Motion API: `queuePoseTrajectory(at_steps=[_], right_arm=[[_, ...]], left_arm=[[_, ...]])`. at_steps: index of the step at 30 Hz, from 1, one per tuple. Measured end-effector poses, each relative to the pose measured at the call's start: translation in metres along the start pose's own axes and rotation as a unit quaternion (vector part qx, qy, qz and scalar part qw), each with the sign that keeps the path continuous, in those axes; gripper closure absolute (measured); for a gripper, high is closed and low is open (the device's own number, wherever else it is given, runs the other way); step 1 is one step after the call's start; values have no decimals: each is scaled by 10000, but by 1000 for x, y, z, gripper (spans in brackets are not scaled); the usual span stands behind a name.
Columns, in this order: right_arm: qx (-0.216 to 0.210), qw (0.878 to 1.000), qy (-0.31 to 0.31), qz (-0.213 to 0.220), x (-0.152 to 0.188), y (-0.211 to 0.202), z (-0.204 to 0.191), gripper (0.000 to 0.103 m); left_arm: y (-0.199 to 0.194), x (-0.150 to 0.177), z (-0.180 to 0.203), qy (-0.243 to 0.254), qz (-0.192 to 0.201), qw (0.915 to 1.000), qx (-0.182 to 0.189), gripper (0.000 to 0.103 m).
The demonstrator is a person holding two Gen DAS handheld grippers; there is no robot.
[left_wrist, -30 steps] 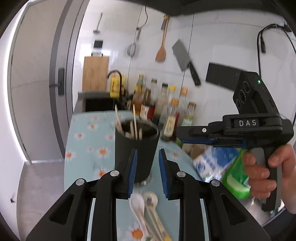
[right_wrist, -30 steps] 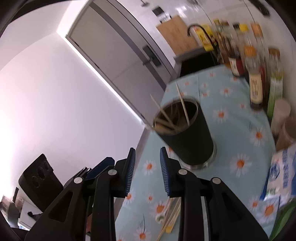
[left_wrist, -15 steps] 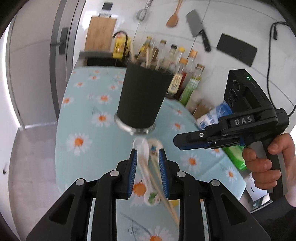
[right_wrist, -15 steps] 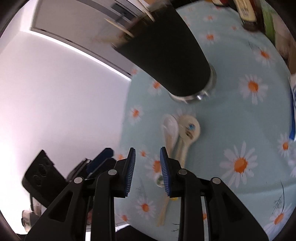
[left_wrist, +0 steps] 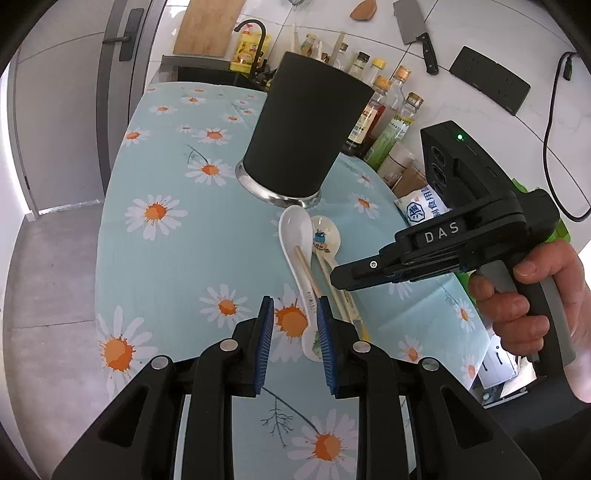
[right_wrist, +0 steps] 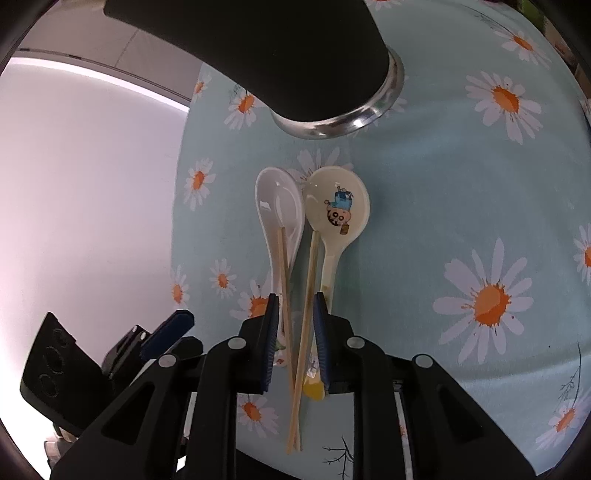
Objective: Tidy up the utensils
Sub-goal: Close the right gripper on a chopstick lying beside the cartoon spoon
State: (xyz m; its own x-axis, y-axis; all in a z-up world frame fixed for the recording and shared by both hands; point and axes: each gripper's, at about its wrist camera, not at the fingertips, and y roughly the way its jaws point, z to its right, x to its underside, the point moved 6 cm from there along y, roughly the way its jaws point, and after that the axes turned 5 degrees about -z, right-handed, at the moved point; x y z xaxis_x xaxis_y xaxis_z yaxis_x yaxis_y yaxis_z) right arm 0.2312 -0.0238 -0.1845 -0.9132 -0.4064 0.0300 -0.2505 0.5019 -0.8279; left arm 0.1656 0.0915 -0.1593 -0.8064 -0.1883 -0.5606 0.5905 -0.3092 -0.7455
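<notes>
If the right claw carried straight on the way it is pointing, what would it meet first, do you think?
Probably the pair of chopsticks: they lie between the closing fingers of the right claw, crossing the white spoon. Depth is hard to judge, so contact isn't certain.

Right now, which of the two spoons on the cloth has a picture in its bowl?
The cream spoon, the one on the right in the right wrist view; a cartoon figure is printed in its bowl. The white spoon beside it is plain.

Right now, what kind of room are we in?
Most likely a home kitchen. A cleaver hangs on the tiled wall, sauce bottles line the back of the table, and a tap stands over a sink behind it.
</notes>
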Motion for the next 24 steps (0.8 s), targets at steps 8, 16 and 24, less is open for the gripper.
queuePoseTrajectory(at_steps=[8, 16, 24], right_arm=[[488, 9986, 60, -206, -9, 16, -4, 87], [1044, 9941, -100, -278, -14, 30, -13, 98], [1950, 9788, -508, -356, -20, 55, -42, 99]], left_arm=[[3, -4, -8, -21, -48, 9999, 124, 80], [10, -9, -8, -2, -82, 9997, 223, 80], [16, -6, -7, -66, -171, 9996, 214, 80]])
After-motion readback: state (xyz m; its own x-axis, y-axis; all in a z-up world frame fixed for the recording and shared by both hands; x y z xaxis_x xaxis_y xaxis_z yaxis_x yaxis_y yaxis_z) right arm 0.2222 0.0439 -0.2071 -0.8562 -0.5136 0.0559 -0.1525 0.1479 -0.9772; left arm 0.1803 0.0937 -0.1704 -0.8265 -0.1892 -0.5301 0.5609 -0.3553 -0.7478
